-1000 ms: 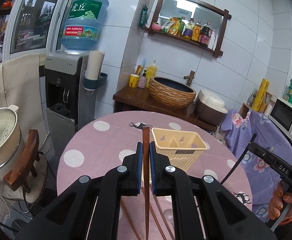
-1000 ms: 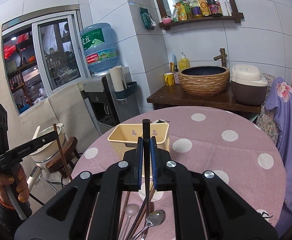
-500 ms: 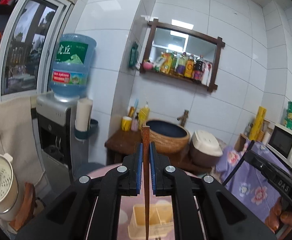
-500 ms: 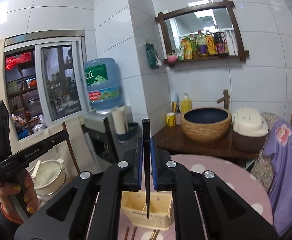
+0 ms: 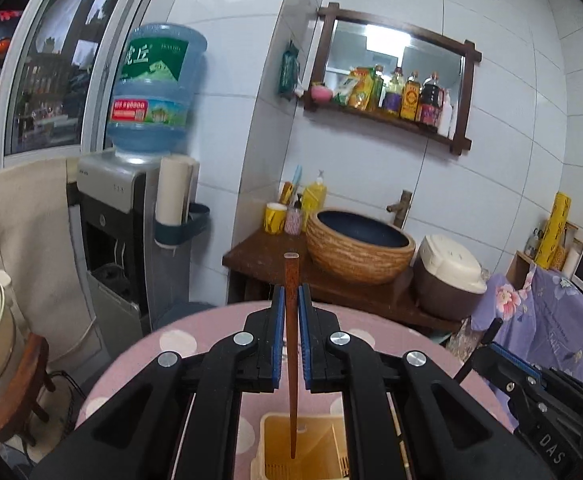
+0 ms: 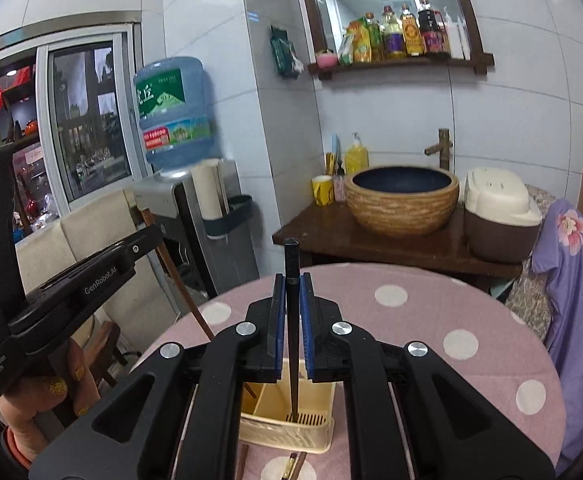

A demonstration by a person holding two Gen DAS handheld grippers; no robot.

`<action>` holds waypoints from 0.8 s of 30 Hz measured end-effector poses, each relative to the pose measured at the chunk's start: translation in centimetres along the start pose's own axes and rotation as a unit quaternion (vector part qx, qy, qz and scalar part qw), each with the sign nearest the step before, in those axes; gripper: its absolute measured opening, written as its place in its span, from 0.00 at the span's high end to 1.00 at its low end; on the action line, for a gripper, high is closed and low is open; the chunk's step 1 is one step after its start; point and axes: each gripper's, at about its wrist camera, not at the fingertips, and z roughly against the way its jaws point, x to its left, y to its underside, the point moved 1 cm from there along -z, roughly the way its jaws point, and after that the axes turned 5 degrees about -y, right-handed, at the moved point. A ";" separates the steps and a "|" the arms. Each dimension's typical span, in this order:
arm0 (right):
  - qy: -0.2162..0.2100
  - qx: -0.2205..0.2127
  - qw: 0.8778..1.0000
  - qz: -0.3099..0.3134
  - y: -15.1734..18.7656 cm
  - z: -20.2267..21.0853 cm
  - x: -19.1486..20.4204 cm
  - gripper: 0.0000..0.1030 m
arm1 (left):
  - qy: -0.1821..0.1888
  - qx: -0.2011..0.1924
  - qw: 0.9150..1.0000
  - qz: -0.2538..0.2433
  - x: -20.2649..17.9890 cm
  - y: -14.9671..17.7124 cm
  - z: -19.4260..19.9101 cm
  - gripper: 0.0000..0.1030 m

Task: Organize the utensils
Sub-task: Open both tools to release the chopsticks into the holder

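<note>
Grippers both loaded. Left gripper (image 5: 290, 304) clenched on a brown wooden chopstick (image 5: 291, 360); right gripper (image 6: 291, 292) clenched on a black chopstick (image 6: 292, 320). Each stick runs along its gripper's fingers, thick end out past the pads toward 12 o'clock, thin end pointing to 6 o'clock.

Left wrist view: cream utensil caddy (image 5: 267, 432) sits directly at 6 o'clock under the pads, on the pink polka-dot table (image 5: 211, 328). Brown tip lies within the caddy's opening outline; whether it touches the slotted floor cannot be told. Right gripper's body enters at 4 o'clock, close by.

Right wrist view: same caddy (image 6: 283, 428) at 6 o'clock. Black tip reaches down to the slotted floor of the right-hand compartment; contact looks likely but is not certain. Another brown stick tip shows in the left-hand compartment. Loose utensil ends (image 6: 291, 466) lie on the table just in front of the caddy. Left gripper's housing at 9 o'clock, its stick slanting down toward the caddy.

Judgement: long axes are near vertical and already lined up over the caddy, both hands about equally near. Coming move is a straight drop or release; sideways drift would catch the rim or divider.

Beyond, 12 o'clock: basin counter, water dispenser at 10 o'clock.
</note>
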 end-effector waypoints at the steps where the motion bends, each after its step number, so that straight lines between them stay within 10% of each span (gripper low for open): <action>1: -0.001 0.004 1.000 -0.003 0.4 -0.2 -0.2 0.92 | 0.001 0.006 1.000 -0.001 0.0 0.6 -0.2 0.92; 13: 0.000 0.013 1.000 -0.011 3.1 -0.7 -1.6 0.92 | 0.015 0.055 0.998 0.010 1.2 4.3 -1.8 0.90; 17: 0.005 -0.009 1.000 0.008 3.6 0.5 -1.2 0.74 | 0.026 0.036 0.999 0.021 1.7 5.1 -0.1 0.42; 24: 0.016 -0.053 0.998 0.024 5.8 4.2 -0.8 0.46 | 0.030 -0.011 0.999 -0.002 2.6 7.5 4.3 0.29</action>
